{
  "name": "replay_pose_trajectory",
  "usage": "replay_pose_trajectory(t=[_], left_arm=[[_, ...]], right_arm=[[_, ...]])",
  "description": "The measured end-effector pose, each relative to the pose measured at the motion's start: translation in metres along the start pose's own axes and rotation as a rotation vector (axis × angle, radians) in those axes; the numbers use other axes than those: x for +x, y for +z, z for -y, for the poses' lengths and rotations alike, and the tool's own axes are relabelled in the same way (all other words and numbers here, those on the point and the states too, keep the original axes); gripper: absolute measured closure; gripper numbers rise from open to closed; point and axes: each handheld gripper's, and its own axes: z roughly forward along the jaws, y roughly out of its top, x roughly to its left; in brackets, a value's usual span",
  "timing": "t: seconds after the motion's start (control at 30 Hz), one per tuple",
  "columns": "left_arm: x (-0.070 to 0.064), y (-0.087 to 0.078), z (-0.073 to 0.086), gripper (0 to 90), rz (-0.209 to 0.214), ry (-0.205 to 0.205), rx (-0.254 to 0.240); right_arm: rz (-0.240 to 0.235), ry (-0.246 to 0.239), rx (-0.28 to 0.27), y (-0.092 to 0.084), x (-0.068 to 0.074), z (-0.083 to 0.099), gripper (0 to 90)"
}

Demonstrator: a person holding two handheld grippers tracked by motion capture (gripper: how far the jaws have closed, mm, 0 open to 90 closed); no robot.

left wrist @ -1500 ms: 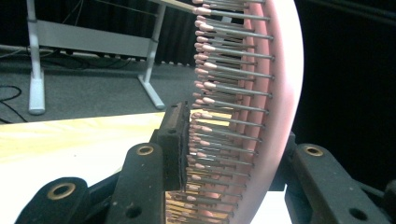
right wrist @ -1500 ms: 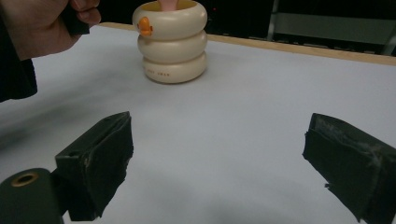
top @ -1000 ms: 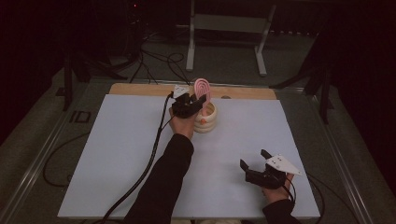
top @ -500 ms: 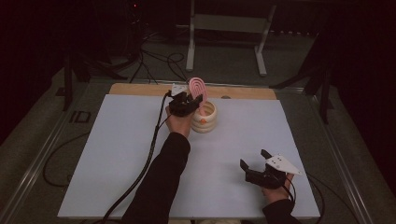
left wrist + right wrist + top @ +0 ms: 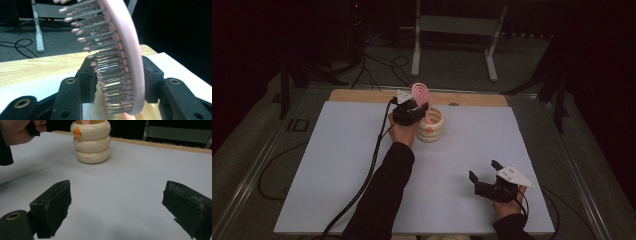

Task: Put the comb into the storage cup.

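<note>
brush held over the cup, right tongs idle

at the left of the high view a black cable (image 5: 374, 160) runs from the near edge up the white mat (image 5: 337, 165) to the left gripper (image 5: 414, 111). a hand in a dark sleeve (image 5: 387, 195) holds that gripper at the far middle of the mat, just left of the cup (image 5: 432, 126).

its jaws are clamped on a pink brush (image 5: 420, 95). in the left gripper view the brush (image 5: 130, 60) stands nearly upright between the two black pads, one pressing on the bristle tips and one on the smooth back, bristles pointing to that view's left. its lower end dips toward the cream cup (image 5: 150, 112) just below the jaws. whether the handle touches the cup's inside cannot be told.

the cup is a cream pot shaped like three stacked rings, with a small orange mark on its near side. in the right gripper view the cup (image 5: 91, 141) stands upright on the mat, with a bit of pink showing at its mouth, and the other hand (image 5: 17, 130) sits at the upper left.

beyond the mat's far edge runs a strip of bare wood (image 5: 362, 95).

at the near right of the mat the right gripper (image 5: 486, 176) is held well apart from the cup. its jaws stand wide apart with nothing between them, only bare mat (image 5: 120, 195) in the gap.
</note>
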Motion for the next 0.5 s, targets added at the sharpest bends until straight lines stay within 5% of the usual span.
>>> replay_pose_trajectory(t=[0.5], left_arm=[[-0.0004, 0.0016, 0.0014, 27.7, -0.040, 0.003, 0.011]], right_arm=[[0.002, -0.002, 0.001, -0.0002, 0.0003, 0.0000, 7.9]])
